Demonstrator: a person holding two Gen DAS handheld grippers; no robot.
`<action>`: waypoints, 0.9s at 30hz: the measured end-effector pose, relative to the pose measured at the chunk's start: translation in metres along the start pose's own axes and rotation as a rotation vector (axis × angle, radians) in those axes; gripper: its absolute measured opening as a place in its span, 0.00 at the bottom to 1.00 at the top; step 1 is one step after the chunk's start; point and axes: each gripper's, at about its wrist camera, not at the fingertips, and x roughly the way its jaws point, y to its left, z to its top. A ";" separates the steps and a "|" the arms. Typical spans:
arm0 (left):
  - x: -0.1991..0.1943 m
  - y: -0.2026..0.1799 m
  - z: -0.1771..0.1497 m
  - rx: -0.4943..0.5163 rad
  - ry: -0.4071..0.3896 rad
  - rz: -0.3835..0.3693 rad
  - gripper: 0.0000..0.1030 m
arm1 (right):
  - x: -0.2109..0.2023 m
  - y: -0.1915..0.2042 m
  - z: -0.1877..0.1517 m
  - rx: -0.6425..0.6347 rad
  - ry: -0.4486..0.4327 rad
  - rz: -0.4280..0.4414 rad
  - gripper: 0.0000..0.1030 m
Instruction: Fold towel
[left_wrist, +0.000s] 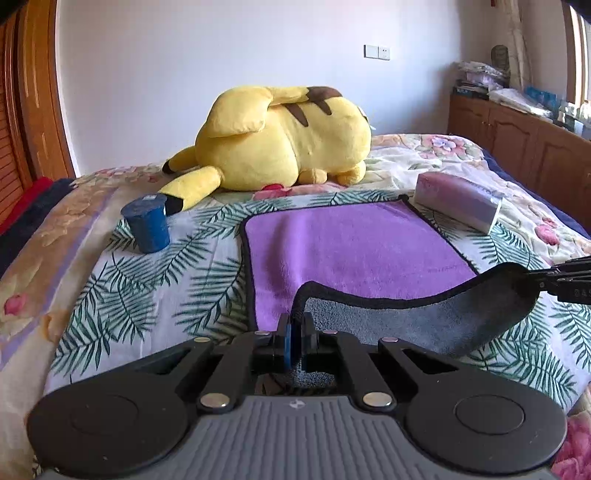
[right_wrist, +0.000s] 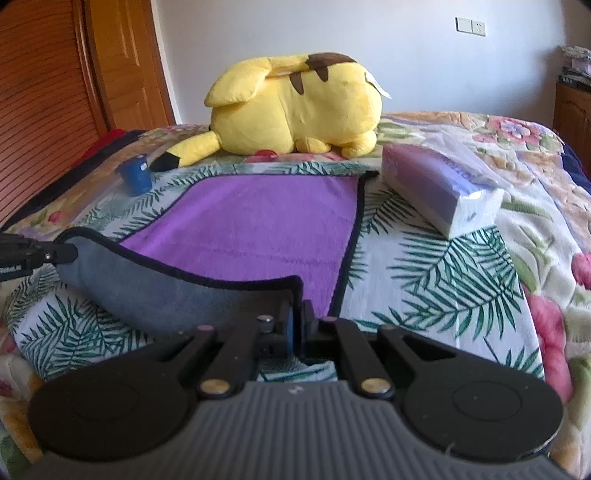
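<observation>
A purple towel (left_wrist: 354, 251) with a black hem and grey underside lies on the bed; it also shows in the right wrist view (right_wrist: 255, 225). Its near edge is lifted and curled over, grey side (left_wrist: 424, 325) up. My left gripper (left_wrist: 295, 325) is shut on the near left corner. My right gripper (right_wrist: 297, 314) is shut on the near right corner. Each gripper shows at the side of the other view, the right one (left_wrist: 546, 277) and the left one (right_wrist: 55, 253), pinching the hem.
A yellow plush toy (left_wrist: 284, 140) lies beyond the towel. A blue cup (left_wrist: 147, 225) stands left of the towel. A tissue pack (left_wrist: 458, 199) lies by the far right corner. Wooden cabinets (left_wrist: 517, 136) stand right of the bed.
</observation>
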 end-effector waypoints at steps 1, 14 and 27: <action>0.000 0.000 0.002 0.002 -0.003 0.000 0.05 | 0.000 0.000 0.001 0.003 -0.006 0.002 0.04; 0.008 0.000 0.014 0.030 -0.016 0.006 0.05 | 0.011 -0.004 0.006 -0.011 -0.017 -0.001 0.04; 0.021 0.003 0.024 0.054 -0.028 0.003 0.04 | 0.013 -0.004 0.018 -0.037 -0.051 0.009 0.04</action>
